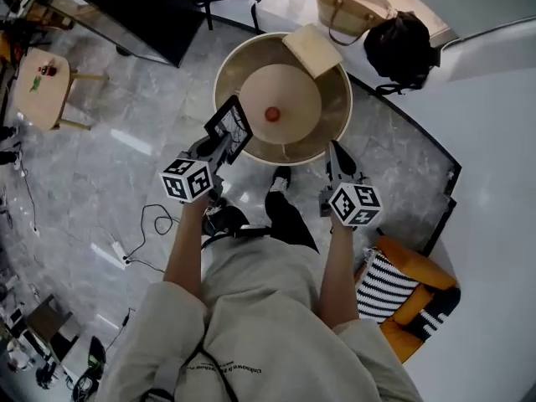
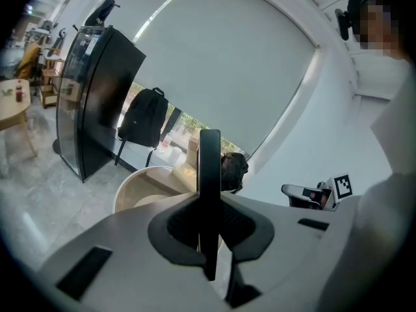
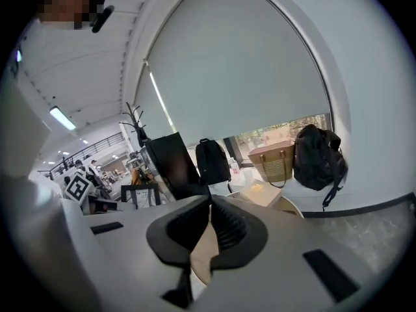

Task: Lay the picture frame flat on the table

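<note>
Firmly, left tongs (image 1: 224, 147) clamp a thin black frame (image 1: 229, 126) (rectangular) — right tongs (image 1: 336, 150) closed, empty.

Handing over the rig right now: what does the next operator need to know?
Left gripper: shut on the picture frame, gripping its black edge, with the frame held on edge rather than flat.
Right gripper: shut and empty, near the round table's front rim.
The frame sits at the table's near-left rim. A small red object lies at the table's centre.
Done: the frame is in hand.
Left: tip it flat onto a bare part of the table, probably clear of the red object, then release.
</note>
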A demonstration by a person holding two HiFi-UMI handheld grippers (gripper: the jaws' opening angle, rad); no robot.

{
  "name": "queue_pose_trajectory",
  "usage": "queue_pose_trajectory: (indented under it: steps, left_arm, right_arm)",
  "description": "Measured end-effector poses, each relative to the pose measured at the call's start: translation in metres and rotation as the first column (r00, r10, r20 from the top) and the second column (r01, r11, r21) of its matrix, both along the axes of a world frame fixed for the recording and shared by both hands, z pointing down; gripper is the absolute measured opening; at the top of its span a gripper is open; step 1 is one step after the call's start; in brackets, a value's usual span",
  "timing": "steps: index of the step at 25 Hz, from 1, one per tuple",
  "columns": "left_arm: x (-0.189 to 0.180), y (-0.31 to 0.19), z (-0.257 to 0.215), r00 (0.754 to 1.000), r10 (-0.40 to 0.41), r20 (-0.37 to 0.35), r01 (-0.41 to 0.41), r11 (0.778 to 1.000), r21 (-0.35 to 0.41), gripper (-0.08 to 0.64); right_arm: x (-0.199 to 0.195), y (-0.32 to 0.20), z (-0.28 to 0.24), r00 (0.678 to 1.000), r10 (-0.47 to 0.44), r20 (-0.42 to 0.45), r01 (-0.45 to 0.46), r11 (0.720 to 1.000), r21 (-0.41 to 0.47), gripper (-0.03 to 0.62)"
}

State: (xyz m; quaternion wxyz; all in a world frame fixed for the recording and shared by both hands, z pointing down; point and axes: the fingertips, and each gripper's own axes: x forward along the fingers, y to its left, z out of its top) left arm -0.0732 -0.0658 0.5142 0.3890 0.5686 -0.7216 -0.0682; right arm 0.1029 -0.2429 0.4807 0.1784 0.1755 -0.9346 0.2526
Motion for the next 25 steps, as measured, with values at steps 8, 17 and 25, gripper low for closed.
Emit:
queue_pose_trajectory:
  steps: [8, 17, 25]
  left_arm:
    - [0.03, -0.048, 0.04, 0.999, -0.005, -0.038, 0.003, 0.997, -0.074, 0.046]
    - [0.014, -0.044, 0.039, 0.998, -0.058, -0.02, 0.056, 0.992, -0.109, 0.046]
    - [-0.006, -0.051, 0.052, 0.999, -0.042, -0.026, 0.039, 0.993, -0.116, 0.046]
  right_arm:
    - [-0.011, -0.036, 0.044, 0.991, -0.131, -0.021, 0.128, 0.987, -0.1, 0.038]
    - [-0.054, -0.04, 0.066, 0.966, -0.253, -0.046, 0.246, 0.962, -0.121, 0.038]
    - [-0.084, -0.034, 0.095, 0.974, -0.222, 0.044, 0.225, 0.938, -0.264, 0.037]
